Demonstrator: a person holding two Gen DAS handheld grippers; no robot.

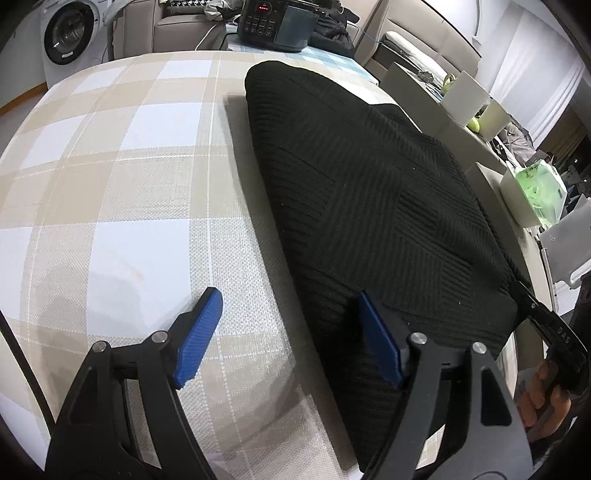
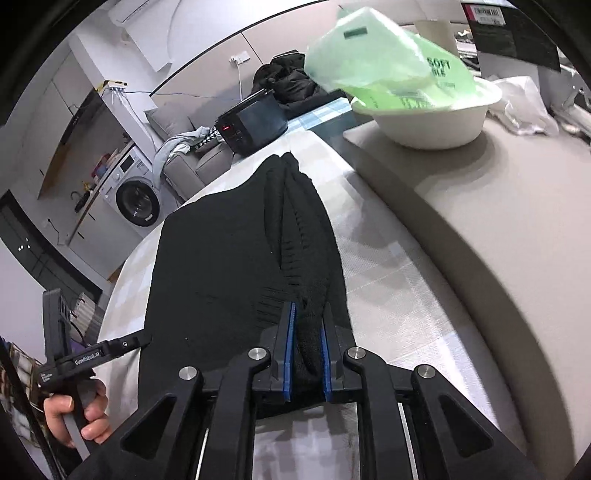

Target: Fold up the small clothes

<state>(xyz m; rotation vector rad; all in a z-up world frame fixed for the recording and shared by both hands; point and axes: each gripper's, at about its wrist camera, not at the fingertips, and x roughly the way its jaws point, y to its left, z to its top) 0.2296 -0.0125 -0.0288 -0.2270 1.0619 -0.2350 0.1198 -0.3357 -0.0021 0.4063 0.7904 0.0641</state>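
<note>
A black ribbed knit garment (image 1: 362,192) lies on the beige and white checked tablecloth (image 1: 122,184). My left gripper (image 1: 288,306) hangs open at the garment's near left edge. One blue pad (image 1: 201,332) is over bare cloth, the other pad (image 1: 380,343) rests against the knit. In the right wrist view the same garment (image 2: 221,258) stretches away from me. My right gripper (image 2: 308,314) is shut on a bunched ridge of its near right edge, with black knit squeezed between the blue pads. A hand (image 2: 74,417) holding the left gripper shows at the lower left there.
A black appliance with red digits (image 1: 273,22) stands at the table's far end. A white bowl (image 2: 432,122) with a green plastic pack (image 2: 388,62) sits on a grey surface to the right. A washing machine (image 1: 70,33) and a sofa are beyond the table.
</note>
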